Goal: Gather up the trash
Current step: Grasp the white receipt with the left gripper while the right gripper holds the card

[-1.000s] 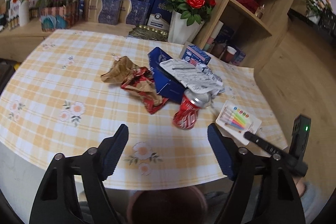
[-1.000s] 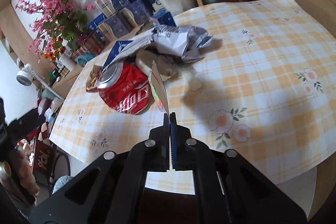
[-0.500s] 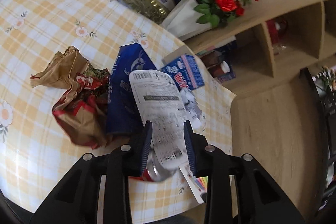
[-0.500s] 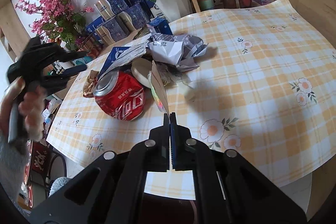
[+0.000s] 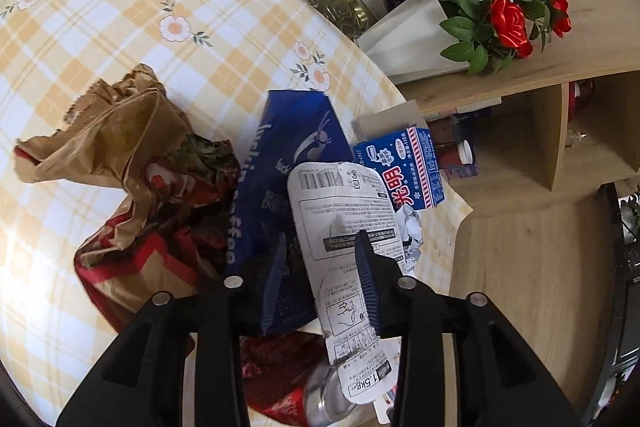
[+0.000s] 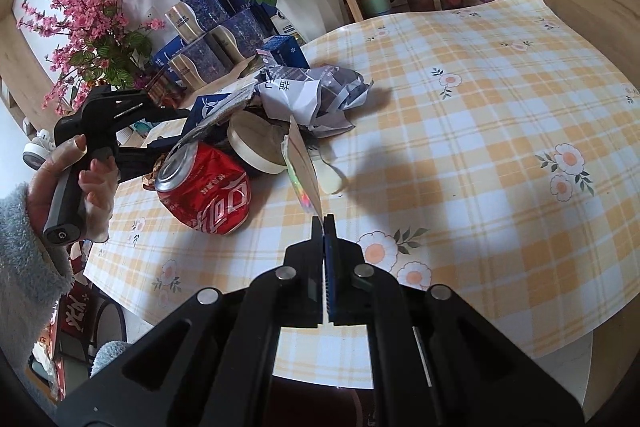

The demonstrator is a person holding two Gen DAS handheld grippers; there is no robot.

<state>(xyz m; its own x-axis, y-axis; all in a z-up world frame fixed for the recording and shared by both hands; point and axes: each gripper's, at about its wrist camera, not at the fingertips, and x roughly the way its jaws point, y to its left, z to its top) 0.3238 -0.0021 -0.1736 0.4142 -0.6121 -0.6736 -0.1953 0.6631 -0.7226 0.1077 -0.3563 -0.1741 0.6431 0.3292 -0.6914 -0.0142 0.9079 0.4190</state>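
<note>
A heap of trash lies on the checked tablecloth (image 6: pixel 480 115): a brown paper bag (image 5: pixel 120 131), a red wrapper (image 5: pixel 152 255), a blue coffee bag (image 5: pixel 292 163), a white printed wrapper (image 5: pixel 344 211), a blue-and-white carton (image 5: pixel 408 167), a dented red can (image 6: pixel 208 187) and crumpled grey paper (image 6: pixel 316 95). My left gripper (image 5: pixel 322 279) hovers over the heap. Its jaws are opening, with the white wrapper and the coffee bag's edge between them. My right gripper (image 6: pixel 324 223) is shut on the corner of a thin card with coloured candles (image 6: pixel 302 167), which stands upright beside the can.
A white vase of red roses (image 5: pixel 416 39), boxes and a wooden shelf (image 5: pixel 580 115) stand behind the table. A hand in a fluffy grey sleeve (image 6: pixel 92 183) holds the left gripper at the heap's left. A round cream lid (image 6: pixel 256 143) sits behind the can.
The left gripper swung from the table's near edge onto the heap, rolled, and narrowed its jaws around the white wrapper. The right gripper kept hold of the card.
</note>
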